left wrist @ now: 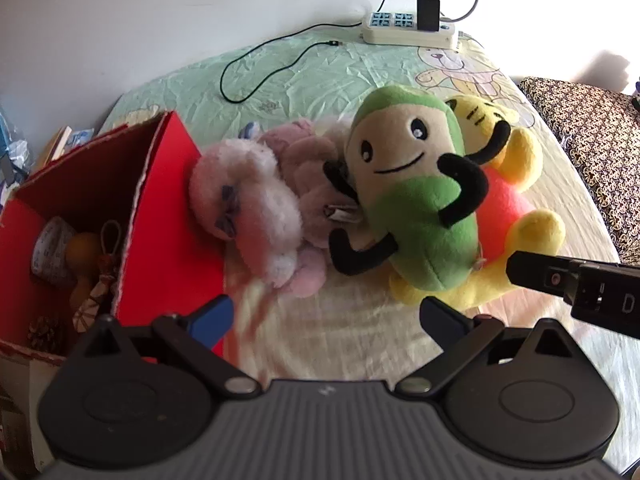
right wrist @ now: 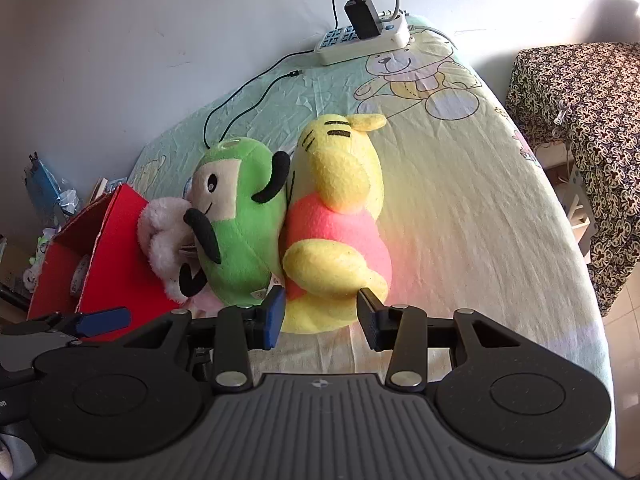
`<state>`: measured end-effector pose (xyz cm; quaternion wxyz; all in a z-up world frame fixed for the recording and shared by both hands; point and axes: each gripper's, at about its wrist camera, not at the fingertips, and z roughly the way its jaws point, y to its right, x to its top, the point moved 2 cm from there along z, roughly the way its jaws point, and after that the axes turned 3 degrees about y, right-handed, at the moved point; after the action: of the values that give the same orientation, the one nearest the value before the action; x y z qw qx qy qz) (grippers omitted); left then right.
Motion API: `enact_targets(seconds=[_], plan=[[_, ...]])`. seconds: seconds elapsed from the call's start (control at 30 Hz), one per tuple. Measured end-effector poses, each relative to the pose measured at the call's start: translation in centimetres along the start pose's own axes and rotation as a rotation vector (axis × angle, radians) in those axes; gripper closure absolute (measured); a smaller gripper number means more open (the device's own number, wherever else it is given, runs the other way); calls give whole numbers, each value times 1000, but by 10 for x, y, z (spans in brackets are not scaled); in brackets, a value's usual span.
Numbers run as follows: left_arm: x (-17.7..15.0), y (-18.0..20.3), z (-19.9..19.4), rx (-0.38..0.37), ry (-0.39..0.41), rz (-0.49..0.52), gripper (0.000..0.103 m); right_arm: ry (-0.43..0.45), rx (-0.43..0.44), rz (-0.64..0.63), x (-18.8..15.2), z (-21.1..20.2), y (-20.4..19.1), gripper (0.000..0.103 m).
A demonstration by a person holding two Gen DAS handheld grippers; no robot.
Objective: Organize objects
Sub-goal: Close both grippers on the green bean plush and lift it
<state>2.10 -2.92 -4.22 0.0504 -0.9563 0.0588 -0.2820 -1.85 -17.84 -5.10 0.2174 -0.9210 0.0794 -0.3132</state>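
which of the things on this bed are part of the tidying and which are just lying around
Part of the job:
green plush
yellow bear
pink plush
red box

Just lying about:
power strip
charger
black cable
patterned cloth

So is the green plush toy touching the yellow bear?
Touching. The right wrist view shows the green plush toy pressed flat against the yellow bear, no gap.
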Motion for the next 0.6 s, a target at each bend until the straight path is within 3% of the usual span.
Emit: enact_targets(seconds=[0.27, 0.47, 0.6], plan=[[31, -4, -7, -62, 63, 27, 3, 71, 113, 40, 25, -13, -1, 59], [43, -6, -2, -193, 89, -12, 3, 123, 226, 0, 47, -17, -19, 59], [41, -9, 9, -275, 97, -51, 4, 120, 217, -40, 56, -1, -27, 58]])
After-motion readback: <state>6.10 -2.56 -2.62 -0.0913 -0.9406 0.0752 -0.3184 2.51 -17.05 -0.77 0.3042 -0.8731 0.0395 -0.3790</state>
